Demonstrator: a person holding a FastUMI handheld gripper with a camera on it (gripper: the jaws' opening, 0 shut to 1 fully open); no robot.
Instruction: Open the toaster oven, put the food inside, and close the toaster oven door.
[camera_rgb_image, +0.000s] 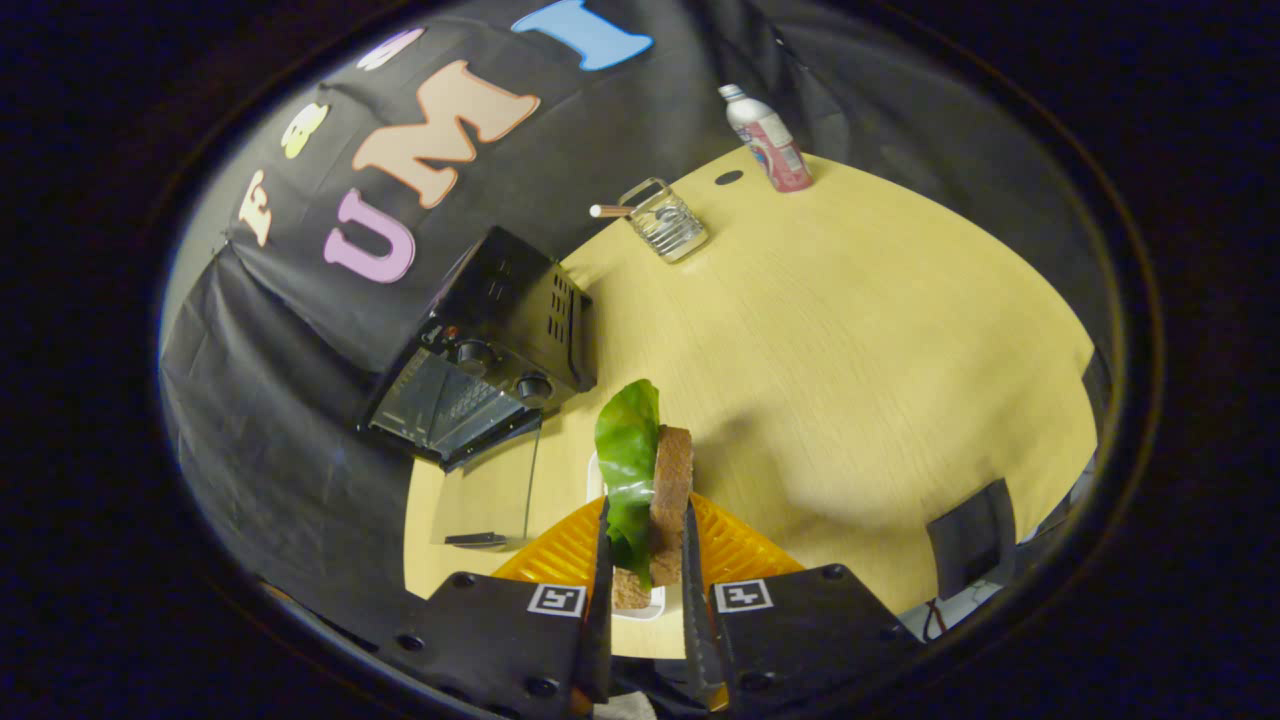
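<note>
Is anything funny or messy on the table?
Nothing is spilled or broken. The hand-held gripper is shut on the sandwich, with a lettuce leaf sticking out of it. The toaster oven door hangs open, as the job needs. The bottle stands upright.

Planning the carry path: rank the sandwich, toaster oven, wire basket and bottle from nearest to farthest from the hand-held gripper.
1. Sandwich: clamped between the fingers of the hand-held gripper.
2. Toaster oven: ahead to the left, door open.
3. Wire basket: beyond the oven, mid-table.
4. Bottle: farthest, at the table's far edge.
</note>
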